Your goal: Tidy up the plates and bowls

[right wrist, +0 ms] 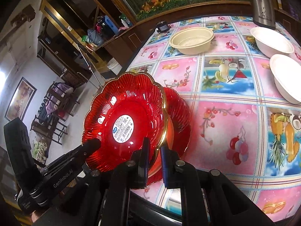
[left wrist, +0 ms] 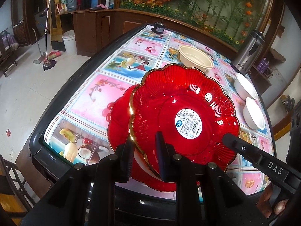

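From the left wrist, the left tongs (left wrist: 144,157) are pinched on the near rim of the top plate (left wrist: 185,113), one finger outside the gold edge and one inside. The plate is tipped up towards the camera so its inner face and white label (left wrist: 190,125) show. Gripping at the rim makes sense to me: it is the only thin part these fingers can close over. Under and left of it lies a second plate (left wrist: 118,120), flat on the surface (left wrist: 105,86), so the lifted one looks to be going onto it or coming off it; I cannot tell which. The right tongs (left wrist: 228,138) reach in from the right and meet the same plate's rim. A beige bowl (left wrist: 195,56) and two white bowls (left wrist: 246,86) sit further back, near a steel flask (left wrist: 248,54).

From the right wrist, the right tongs sit narrow on the plate's edge, one finger either side of the gold rim, with the plate standing steeply, label facing out over the surface's near edge. The left tongs come in from the lower left onto the opposite rim. Two grips on opposite rims would, I judge, stop a slippery, ribbed plate from swinging while it is tilted. The second plate lies behind it, partly hidden. The bowls remain apart and unstacked, so that part seems still to do.
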{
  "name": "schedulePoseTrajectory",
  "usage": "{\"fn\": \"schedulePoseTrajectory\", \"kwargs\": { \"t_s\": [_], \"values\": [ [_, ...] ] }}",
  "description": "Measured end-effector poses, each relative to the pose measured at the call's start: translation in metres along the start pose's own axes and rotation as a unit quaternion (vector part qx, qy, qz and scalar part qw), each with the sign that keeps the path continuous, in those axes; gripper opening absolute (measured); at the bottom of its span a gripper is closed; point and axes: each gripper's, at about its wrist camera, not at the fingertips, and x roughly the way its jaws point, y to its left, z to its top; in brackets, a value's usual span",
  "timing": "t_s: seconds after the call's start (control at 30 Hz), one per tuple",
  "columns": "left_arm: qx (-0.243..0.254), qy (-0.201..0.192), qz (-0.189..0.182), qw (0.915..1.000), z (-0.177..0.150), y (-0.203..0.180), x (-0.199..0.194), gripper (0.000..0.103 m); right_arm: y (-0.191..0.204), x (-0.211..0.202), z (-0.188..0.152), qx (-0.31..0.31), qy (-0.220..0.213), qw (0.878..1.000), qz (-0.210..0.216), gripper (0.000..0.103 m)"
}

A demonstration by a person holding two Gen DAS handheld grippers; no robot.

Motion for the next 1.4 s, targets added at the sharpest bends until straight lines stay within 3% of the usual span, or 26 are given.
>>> {"fn": "schedulePoseTrajectory", "kwargs": {
  "t_s": [1.4],
  "values": [
    [0.0,0.015,0.011,0.9998,-0.009,0.003,0.012,0.02,-0.004,0.019,-0.002,0.01,0.026,1.0,-0.009,0.011]
  ]
}}
